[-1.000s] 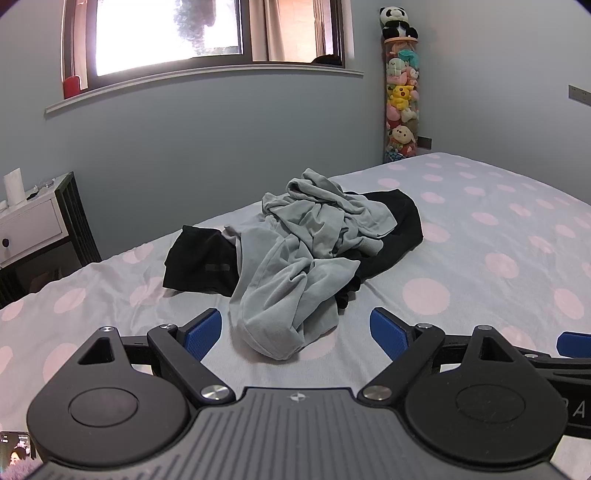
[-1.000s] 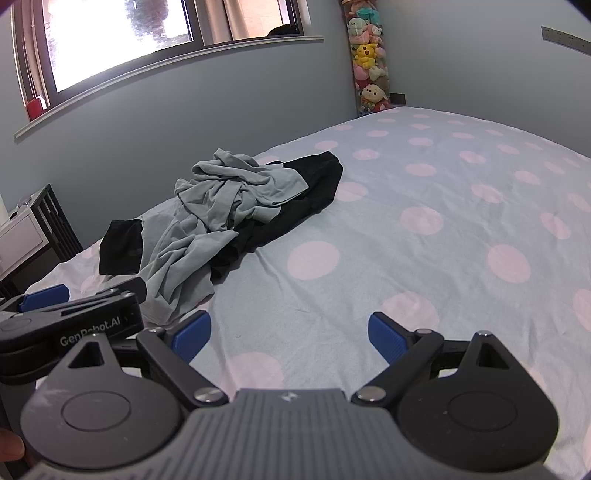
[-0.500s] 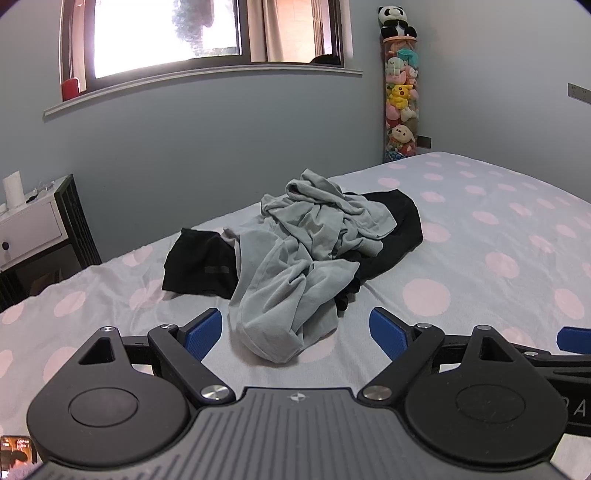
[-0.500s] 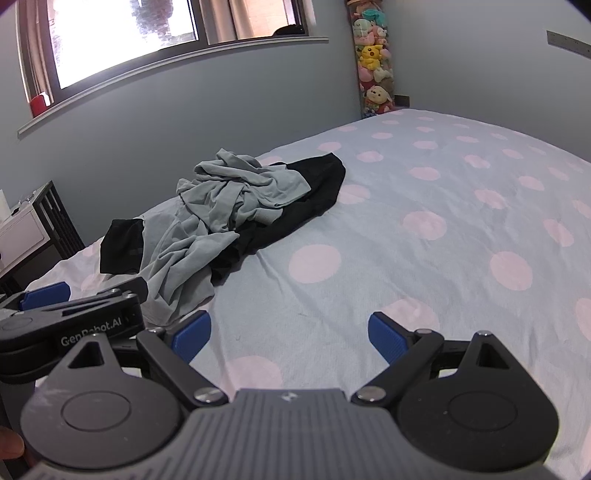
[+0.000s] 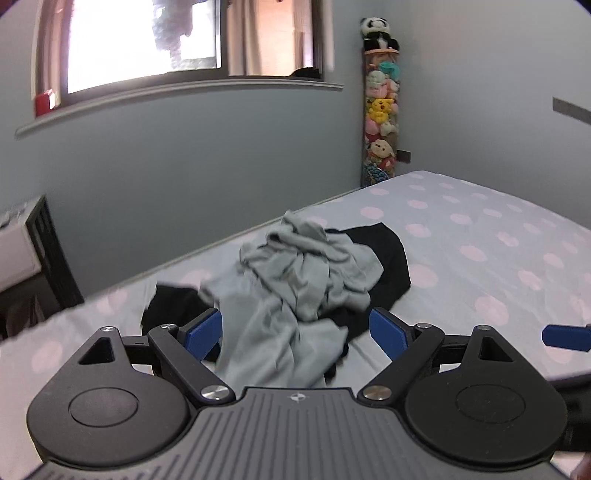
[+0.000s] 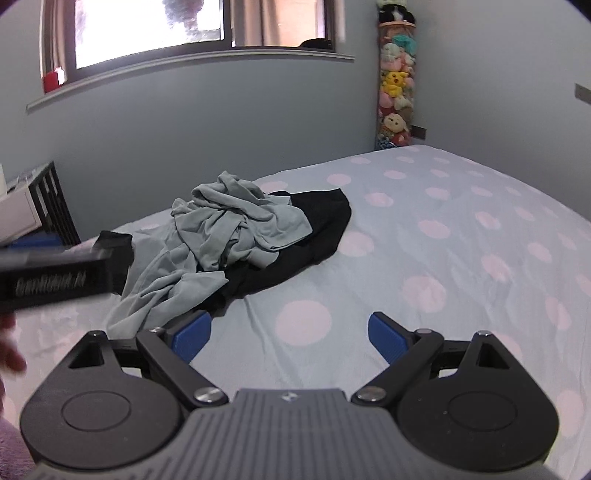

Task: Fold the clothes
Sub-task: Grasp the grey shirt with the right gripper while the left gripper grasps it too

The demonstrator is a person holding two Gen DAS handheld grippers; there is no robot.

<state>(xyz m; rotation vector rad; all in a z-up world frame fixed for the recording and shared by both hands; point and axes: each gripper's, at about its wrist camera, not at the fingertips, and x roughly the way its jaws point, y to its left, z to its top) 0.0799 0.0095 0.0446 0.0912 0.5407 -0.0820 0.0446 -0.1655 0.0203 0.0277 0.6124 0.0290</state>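
On a polka-dot bed in a blue-walled room, a crumpled grey garment lies heaped over a black garment, the pile sitting near the bed's far edge below the window. The left gripper, its blue-padded jaws spread wide and holding nothing, is aimed straight at the near hem of the grey cloth, which trails toward it between the fingers. The right gripper, equally wide open and empty, hovers over bare sheet just to the right of the pile, with the grey garment's lower corner close by its left finger. No folding has begun; the step in hand appears to be picking the grey piece off the heap. To do that well, the left jaws should probably close on a single layer at the hem or a corner rather than a bunched fold, so the garment lifts clear of the black one beneath instead of dragging it along. The right gripper would best take a second edge well apart from the first, so the cloth can be spread flat on the open stretch of bed to the right. A column of stuffed toys stands in the corner.
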